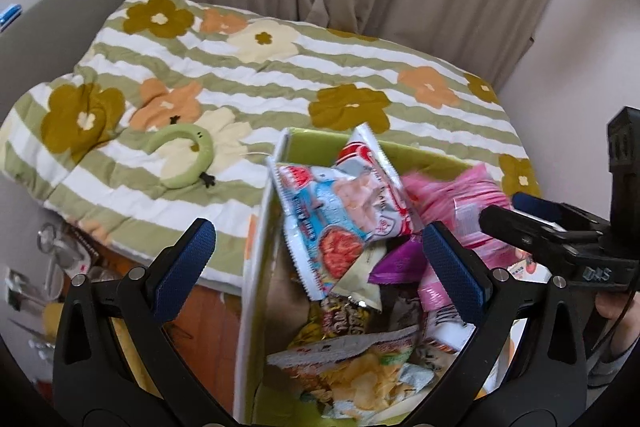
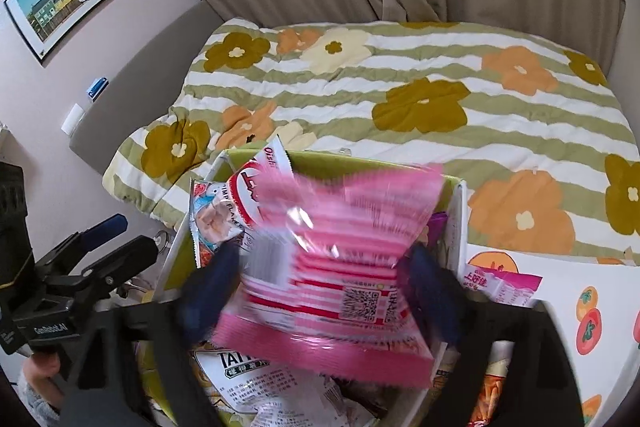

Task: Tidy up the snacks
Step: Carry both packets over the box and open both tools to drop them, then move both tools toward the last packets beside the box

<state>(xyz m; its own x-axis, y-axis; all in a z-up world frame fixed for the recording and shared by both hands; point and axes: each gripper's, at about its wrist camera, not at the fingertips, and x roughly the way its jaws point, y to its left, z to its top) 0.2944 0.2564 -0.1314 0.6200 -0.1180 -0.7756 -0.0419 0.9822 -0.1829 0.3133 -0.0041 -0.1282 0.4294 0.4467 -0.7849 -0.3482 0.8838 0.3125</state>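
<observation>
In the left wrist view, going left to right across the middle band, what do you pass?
Green ring-shaped plush on the flowered quilt → white side wall of the snack box → blue-and-red shrimp chip bag → pink snack bag → right gripper, its jaws open.
</observation>
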